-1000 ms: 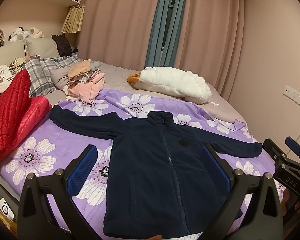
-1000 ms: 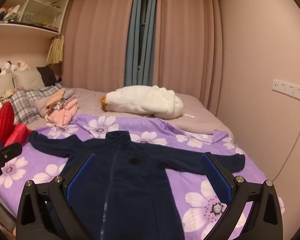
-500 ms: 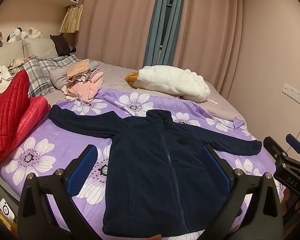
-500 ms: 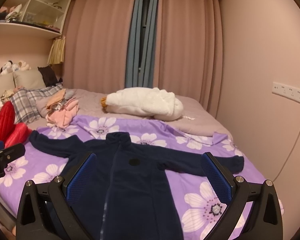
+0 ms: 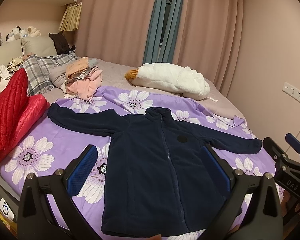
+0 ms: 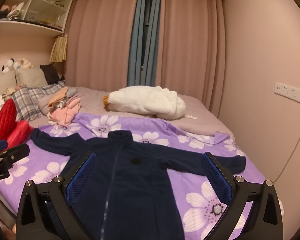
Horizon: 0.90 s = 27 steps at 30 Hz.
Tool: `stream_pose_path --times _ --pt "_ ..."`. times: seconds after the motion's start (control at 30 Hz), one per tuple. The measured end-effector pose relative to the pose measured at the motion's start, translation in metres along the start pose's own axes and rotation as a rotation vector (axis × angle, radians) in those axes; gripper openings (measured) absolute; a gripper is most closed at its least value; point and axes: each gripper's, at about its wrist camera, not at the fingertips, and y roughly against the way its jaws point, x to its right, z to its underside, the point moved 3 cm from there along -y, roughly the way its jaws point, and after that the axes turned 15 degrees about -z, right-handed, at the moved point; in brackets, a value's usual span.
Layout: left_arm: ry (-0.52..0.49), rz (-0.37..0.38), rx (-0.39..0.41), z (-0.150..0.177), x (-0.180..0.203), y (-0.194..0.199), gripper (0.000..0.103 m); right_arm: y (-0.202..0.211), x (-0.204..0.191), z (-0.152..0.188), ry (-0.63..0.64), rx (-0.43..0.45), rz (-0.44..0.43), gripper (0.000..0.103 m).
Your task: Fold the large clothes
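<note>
We see a wall shelf with cubbies [image 6: 40, 6] at the upper left in the right wrist view; its compartments hold small items too blurred for us to name, and soft toys [image 6: 16, 65] sit along the headboard ledge below it. On the bed [image 5: 114, 70] a purple flowered sheet [image 5: 36, 156] carries the navy fleece jacket [image 5: 160, 160], which lies flat, front side up, zipped, collar toward the curtains [image 5: 130, 20] and both sleeves spread out to the sides. Beyond the left sleeve's cuff a pile of pink and peach clothes [image 5: 84, 82] rests at the sheet's far edge, next to a plaid pillow [image 5: 44, 68]. A red quilted jacket [image 5: 10, 108] is heaped at the left edge of the bed, just beside that same sleeve. A white plush goose [image 5: 170, 80] lies across the far side of the bed, well apart from the navy jacket. Our left tongs [image 5: 150, 172] stand wide open over the jacket's body, blue pads [image 5: 82, 170] spread to either side, gripping nothing and not touching the cloth. Our right tongs [image 6: 150, 178] are likewise spread wide and empty, hanging above the jacket's right half near the right sleeve. Each wrist view catches the other tongs at its edge, above the sheet's border
</note>
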Motion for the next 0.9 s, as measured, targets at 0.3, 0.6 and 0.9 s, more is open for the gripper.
stream_pose_path --times 0.3,0.6,0.9 --pt "0.001 -0.007 -0.016 -0.0018 0.0005 -0.0055 0.103 -0.0064 0.0005 0.0026 -0.004 -0.022 0.006 0.103" --pt "0.007 -0.017 -0.017 -0.0031 -0.0015 -0.0081 0.103 -0.0070 -0.0039 0.0051 -0.006 -0.029 0.005 0.103" --pt "0.000 -0.017 -0.018 -0.0034 -0.0016 -0.0097 0.103 -0.0077 -0.0053 0.0067 -0.007 -0.035 0.006 0.103"
